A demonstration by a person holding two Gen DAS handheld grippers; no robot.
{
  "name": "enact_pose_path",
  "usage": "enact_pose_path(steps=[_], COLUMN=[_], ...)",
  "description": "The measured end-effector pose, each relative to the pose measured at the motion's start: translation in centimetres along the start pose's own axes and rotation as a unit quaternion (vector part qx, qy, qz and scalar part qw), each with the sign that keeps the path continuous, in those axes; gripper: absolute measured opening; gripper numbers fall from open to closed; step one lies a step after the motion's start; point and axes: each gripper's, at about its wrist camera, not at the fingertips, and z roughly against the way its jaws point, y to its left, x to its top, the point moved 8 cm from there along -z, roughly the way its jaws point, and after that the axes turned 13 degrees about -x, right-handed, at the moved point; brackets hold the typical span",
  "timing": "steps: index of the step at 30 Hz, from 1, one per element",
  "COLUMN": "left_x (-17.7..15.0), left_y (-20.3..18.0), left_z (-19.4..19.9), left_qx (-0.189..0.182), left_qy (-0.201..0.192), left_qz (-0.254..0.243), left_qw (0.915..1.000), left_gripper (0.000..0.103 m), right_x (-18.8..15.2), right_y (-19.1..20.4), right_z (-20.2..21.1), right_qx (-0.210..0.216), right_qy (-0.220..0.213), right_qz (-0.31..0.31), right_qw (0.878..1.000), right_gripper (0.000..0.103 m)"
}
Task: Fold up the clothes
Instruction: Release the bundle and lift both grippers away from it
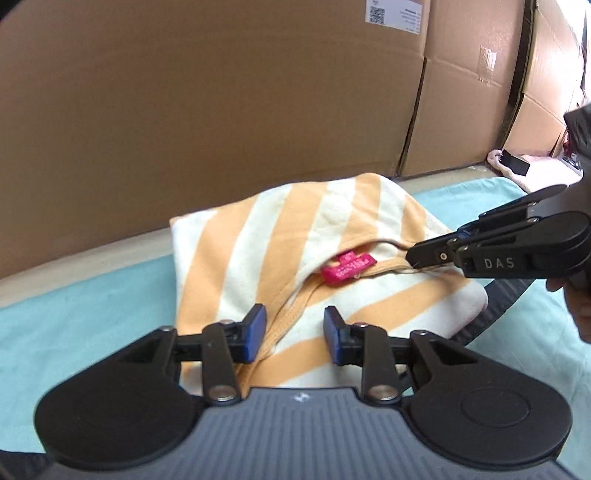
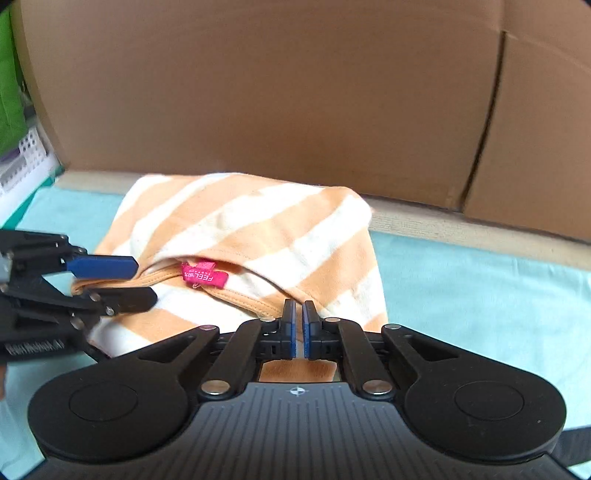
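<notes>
The left gripper point(image 1: 294, 334), tipped down, stands open over the neckline of the orange-and-cream striped cotton shirt point(image 1: 295, 236), which lies by the far edge of the light blue cloth-covered worktop point(image 1: 74, 295). The right gripper point(image 2: 299, 328), also tipped down, is pinched tight on the shirt's collar. Only the left view shows the white paper label point(image 1: 397, 14) on the big brown cardboard box point(image 1: 221, 92).

The shirt's point(image 1: 295, 236) near edge is hidden behind the left gripper's point(image 1: 294, 332) body, so how far the cloth reaches toward the camera cannot be told. In the right wrist view the right gripper point(image 2: 299, 325) covers the shirt's near hem too. The small print on the pink tag point(image 2: 204, 277) is too fine to read. The box label point(image 1: 397, 16) is cut by the top edge. The hand point(image 1: 576, 306) runs off the right edge.
</notes>
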Motion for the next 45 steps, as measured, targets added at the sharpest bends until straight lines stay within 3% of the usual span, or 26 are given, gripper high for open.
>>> enact_pose_path(steps=[2, 4, 5, 6, 7, 9, 12, 13, 16, 18, 21, 22, 23, 25, 28, 30, 33, 36, 45], left_x=[0.7, 1.8, 2.1, 2.5, 2.7, 2.7, 1.9, 1.6, 1.2, 1.2, 1.3, 1.2, 1.1, 1.0, 1.4, 1.9, 2.4, 2.9, 3.2], left_y=[-0.1, -0.3, -0.1, 0.1, 0.4, 0.9, 1.7, 1.7, 1.1, 1.0, 1.1, 1.3, 1.4, 1.7, 1.5, 1.2, 0.4, -0.9, -5.8], left_z=[1.2, 2.4, 2.9, 2.8, 2.3, 0.5, -1.7, -2.2, -2.8, -2.8, -2.6, -2.7, -2.7, -2.8, -1.9, -1.0, 0.4, 1.6, 5.2], left_qx=[0.003, 0.028, 0.043, 0.058, 0.072, 0.097, 0.123, 0.132, 0.152, 0.157, 0.171, 0.179, 0.185, 0.189, 0.195, 0.201, 0.212, 0.223, 0.263], left_qy=[-0.010, -0.040, -0.052, -0.059, -0.059, -0.039, -0.007, -0.002, 0.011, 0.017, 0.024, 0.029, 0.034, 0.043, 0.049, 0.049, 0.050, 0.048, 0.037], left_qz=[-0.006, -0.020, -0.022, -0.020, -0.018, -0.006, 0.024, 0.028, 0.031, 0.043, 0.069, 0.078, 0.087, 0.111, 0.140, 0.154, 0.172, 0.176, 0.163], left_qw=[0.9999, 0.9986, 0.9975, 0.9964, 0.9955, 0.9945, 0.9921, 0.9909, 0.9878, 0.9865, 0.9825, 0.9803, 0.9782, 0.9747, 0.9696, 0.9661, 0.9608, 0.9577, 0.9500], left_gripper=[0.029, 0.053, 0.079, 0.089, 0.087, 0.077, 0.078, 0.079, 0.100, 0.102, 0.102, 0.102, 0.102, 0.102, 0.102, 0.102, 0.102, 0.102, 0.102], right_x=[0.4, 1.6, 2.2, 2.6, 2.9, 2.5, 1.2, 0.9, 0.6, 0.8, 1.6, 1.2, 0.6, -0.9, 0.9, 1.9, 2.3, 2.2, 0.7], right_y=[0.1, -0.5, -0.6, -0.7, -0.8, -0.9, -0.5, -0.3, -0.1, -0.3, -0.9, -0.8, -0.7, 0.5, -0.2, -0.5, -0.4, 0.0, -1.5], right_z=[0.9, 2.8, 3.4, 3.2, 3.0, 1.7, -0.1, -0.1, 0.6, 1.2, 3.1, 3.3, 3.4, 2.8, 3.8, 5.9, 8.1, 9.9, 13.3], right_qx=[0.006, 0.005, 0.000, -0.010, -0.021, -0.043, -0.064, -0.070, -0.081, -0.088, -0.078, -0.072, -0.066, -0.060, -0.069, -0.062, -0.051, -0.050, -0.096], right_qy=[0.002, -0.034, -0.047, -0.051, -0.053, -0.035, -0.001, -0.007, -0.016, -0.015, -0.016, -0.007, 0.004, 0.036, 0.010, -0.015, -0.008, 0.000, -0.004], right_qz=[0.008, -0.009, -0.011, -0.013, -0.016, -0.023, -0.034, -0.033, -0.025, -0.016, -0.026, -0.027, -0.026, -0.024, -0.034, -0.036, -0.025, -0.014, -0.023], right_qw=[1.000, 0.999, 0.999, 0.999, 0.998, 0.998, 0.997, 0.997, 0.996, 0.996, 0.996, 0.997, 0.997, 0.997, 0.997, 0.997, 0.998, 0.999, 0.995], right_gripper=[0.007, 0.011, 0.013, 0.019, 0.025, 0.026, 0.026, 0.027, 0.027, 0.030, 0.040, 0.058, 0.065, 0.065, 0.059, 0.066, 0.068, 0.069, 0.082])
